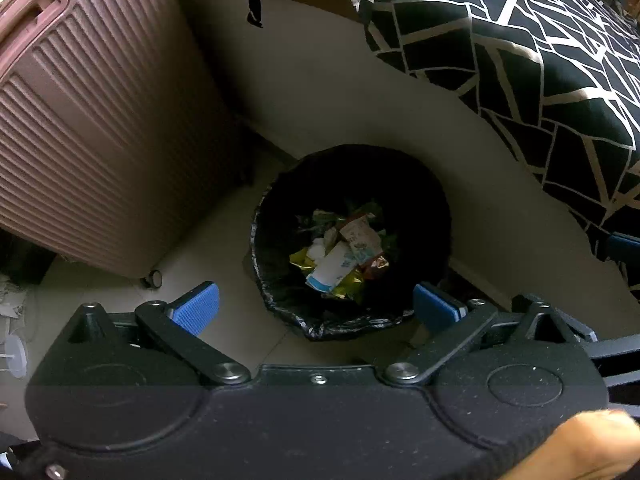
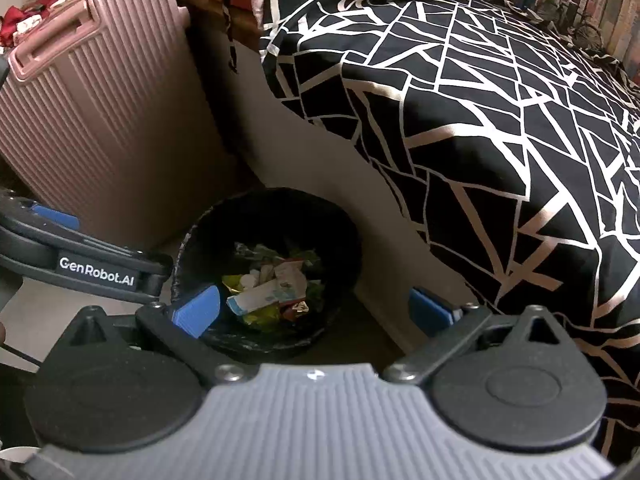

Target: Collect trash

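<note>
A round bin lined with a black bag stands on the floor between a suitcase and a bed. Inside it lies mixed trash: wrappers, a white and blue carton, tissue. My left gripper hovers above the bin's near rim, open, with nothing between its blue pads. In the right wrist view the same bin and its trash sit below my right gripper, which is open and empty too. The left gripper's body shows at the left of that view.
A pink ribbed suitcase on wheels stands left of the bin. A bed with a black and white patterned cover and a pale side panel fills the right. Pale floor tiles lie around the bin.
</note>
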Motion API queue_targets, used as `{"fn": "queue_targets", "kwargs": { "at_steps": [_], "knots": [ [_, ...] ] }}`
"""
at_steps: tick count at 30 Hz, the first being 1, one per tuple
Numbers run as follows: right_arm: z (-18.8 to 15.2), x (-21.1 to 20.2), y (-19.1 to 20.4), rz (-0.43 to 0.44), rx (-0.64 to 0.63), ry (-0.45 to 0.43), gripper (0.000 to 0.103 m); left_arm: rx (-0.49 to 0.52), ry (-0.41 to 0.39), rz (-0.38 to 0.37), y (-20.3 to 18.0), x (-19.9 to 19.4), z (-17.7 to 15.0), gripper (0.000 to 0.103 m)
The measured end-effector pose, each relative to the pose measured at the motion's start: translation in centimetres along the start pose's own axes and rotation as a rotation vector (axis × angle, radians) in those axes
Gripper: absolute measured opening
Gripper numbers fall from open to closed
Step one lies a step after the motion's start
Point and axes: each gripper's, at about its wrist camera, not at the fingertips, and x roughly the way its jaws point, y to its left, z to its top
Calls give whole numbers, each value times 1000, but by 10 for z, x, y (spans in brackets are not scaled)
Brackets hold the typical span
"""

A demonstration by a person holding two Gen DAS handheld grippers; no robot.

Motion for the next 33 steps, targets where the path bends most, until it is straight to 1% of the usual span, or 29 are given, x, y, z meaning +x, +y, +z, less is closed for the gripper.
{"fn": "queue_targets", "kwargs": {
  "at_steps": [6,15,20,33],
  "knots": [
    [1,1,-3,-3,10,1,103,-1,2,-11,1,1,1,103],
    [1,0,-3,-1,7,1,103,-7,11,-7,0,3,0,103],
    [0,2,-4,-2,5,11,103,-4,3,1,0,2,0,103],
    [-2,1,-3,27,-8,19,103,-15,4,-20,2,0,1,103]
  ]
}}
